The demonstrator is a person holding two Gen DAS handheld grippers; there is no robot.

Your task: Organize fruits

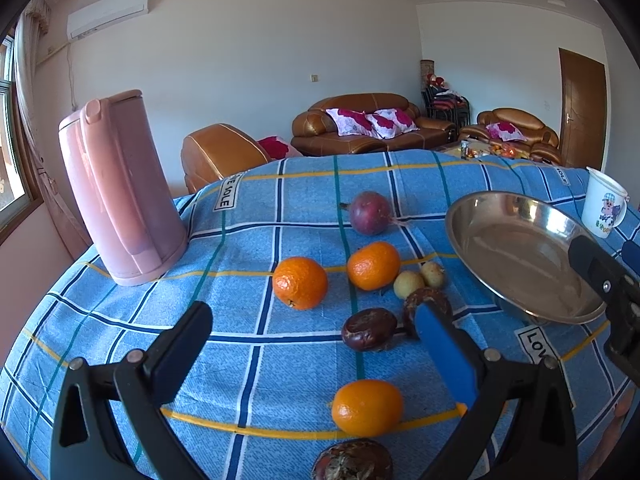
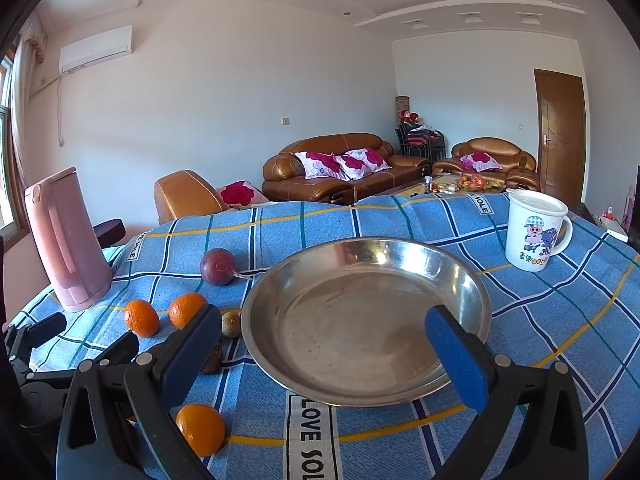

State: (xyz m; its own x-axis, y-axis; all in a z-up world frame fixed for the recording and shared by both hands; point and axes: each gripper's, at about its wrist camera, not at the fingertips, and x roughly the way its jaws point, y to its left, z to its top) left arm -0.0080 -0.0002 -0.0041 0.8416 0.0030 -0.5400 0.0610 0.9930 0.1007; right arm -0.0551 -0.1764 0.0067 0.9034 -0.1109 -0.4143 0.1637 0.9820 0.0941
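Nothing is sorted yet, by the look of it; the steel bowl [image 2: 366,320] sits bare on the blue checked tablecloth [image 1: 248,360], and every fruit in view lies on the cloth outside it. In the left wrist view I count 3 oranges [image 1: 300,282], 1 of them nearest the camera; 1 smooth purple passion fruit [image 1: 370,213] farthest back; 2 small pale green fruits [image 1: 409,284] just beside the bowl; 3 dark wrinkled passion fruits [image 1: 369,329], 1 cut off at the bottom edge. The left gripper [image 1: 316,330] hovers above the fruit, jaws spread wide and holding nothing; the right gripper [image 2: 324,330] hangs over the bowl, likewise wide and bare. I judge the whole job remains: about 9 fruits to carry into the bowl. A pink kettle [image 1: 120,188] and a cartoon mug [image 2: 534,230] stand apart from the fruit.
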